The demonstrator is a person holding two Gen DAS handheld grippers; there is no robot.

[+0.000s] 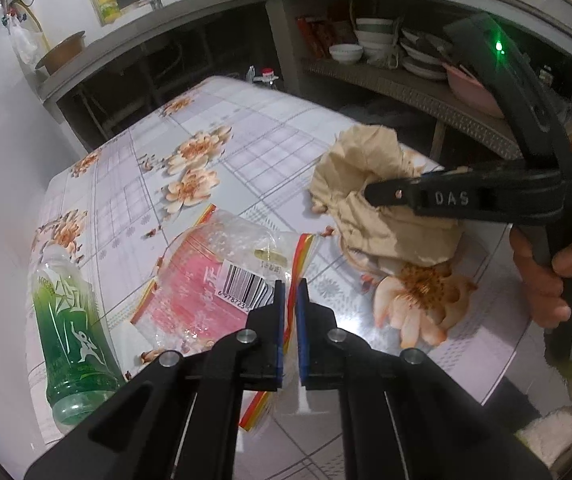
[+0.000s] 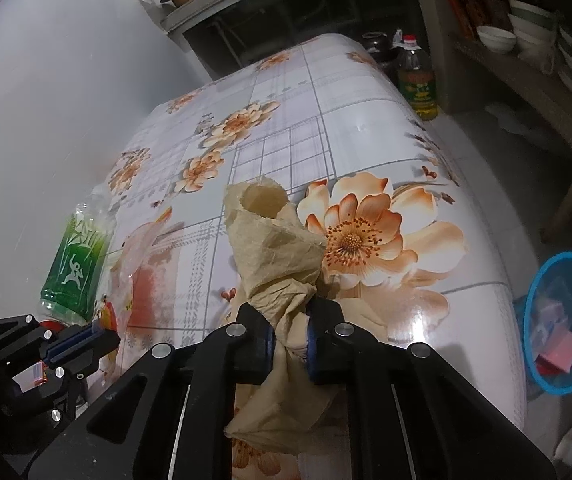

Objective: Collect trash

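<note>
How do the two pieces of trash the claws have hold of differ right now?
The brown paper is opaque, crumpled and bunched into a thick wad; the clear plastic bag is see-through, flat, with pink print and a barcode. The right claw pinches the paper around its middle; the left claw nips the bag by one striped edge. The paper stands up from the grip; the bag lies spread over the table. Both are light and gripped.

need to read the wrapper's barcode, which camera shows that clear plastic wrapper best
The left wrist view: the plastic wrapper fills the foreground, barcode legible. The right wrist view shows only a blurred, edge-on sliver beside the green bottle.
</note>
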